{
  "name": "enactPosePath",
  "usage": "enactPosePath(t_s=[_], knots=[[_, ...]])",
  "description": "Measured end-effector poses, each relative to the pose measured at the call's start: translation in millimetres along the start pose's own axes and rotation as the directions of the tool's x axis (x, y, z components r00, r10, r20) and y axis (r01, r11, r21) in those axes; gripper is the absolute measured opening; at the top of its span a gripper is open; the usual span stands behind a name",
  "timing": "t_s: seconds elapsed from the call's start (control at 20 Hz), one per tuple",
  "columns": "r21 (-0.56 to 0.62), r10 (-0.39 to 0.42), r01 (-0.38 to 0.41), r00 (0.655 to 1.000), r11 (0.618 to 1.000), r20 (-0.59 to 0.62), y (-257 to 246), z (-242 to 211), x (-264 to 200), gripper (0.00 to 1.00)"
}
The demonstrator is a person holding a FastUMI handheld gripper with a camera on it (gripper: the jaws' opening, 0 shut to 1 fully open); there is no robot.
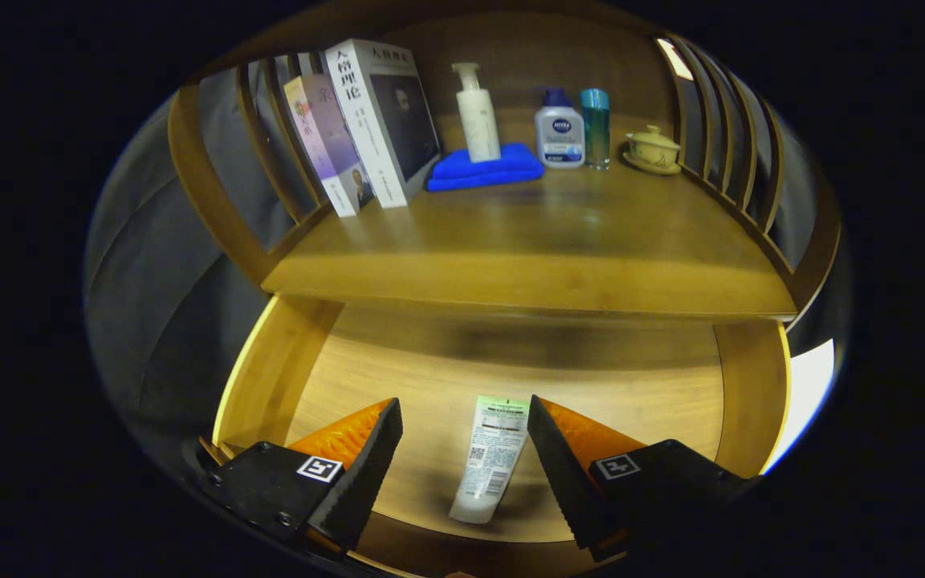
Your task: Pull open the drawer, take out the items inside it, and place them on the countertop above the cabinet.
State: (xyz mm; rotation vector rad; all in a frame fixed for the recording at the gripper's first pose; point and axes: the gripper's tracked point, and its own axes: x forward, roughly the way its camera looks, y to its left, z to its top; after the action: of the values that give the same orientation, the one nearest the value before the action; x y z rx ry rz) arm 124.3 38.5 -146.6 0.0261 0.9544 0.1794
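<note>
The gripper [465, 449] hangs over the pulled-out drawer [270, 377] with its 2 fingers spread wide, touching nothing. Between them, on the drawer's wooden floor, lies a white tube [489, 459], flat on its side, its green end pointing away toward the cabinet and its crimped end toward the camera; a gap shows on either side of it, so neither finger presses on it. Above the drawer is the tabletop [559, 241], fenced on both sides by curved wooden slats. At its back left, 3 books [366, 120] lean together against the slats. Just right of them a folded blue cloth [485, 168] lies flat, and a white pump bottle [478, 112] stands upright on it. Further right stand a white bottle with a blue cap [560, 130] and, touching or just beside it, a teal bottle [595, 127]. A small lidded cup on a saucer [653, 149] sits near the right slats.
</note>
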Motion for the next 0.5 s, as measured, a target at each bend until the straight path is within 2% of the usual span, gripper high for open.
enactPosePath(t_s=[0.2,0.5], knots=[[-0.021,-0.026,0.024,0.997,0.999,-0.068,-6.0,-18.8,16.8,0.98],[0.054,-0.008,0.017,0.987,0.998,-0.159,-2.6,-35.9,24.5,0.97]])
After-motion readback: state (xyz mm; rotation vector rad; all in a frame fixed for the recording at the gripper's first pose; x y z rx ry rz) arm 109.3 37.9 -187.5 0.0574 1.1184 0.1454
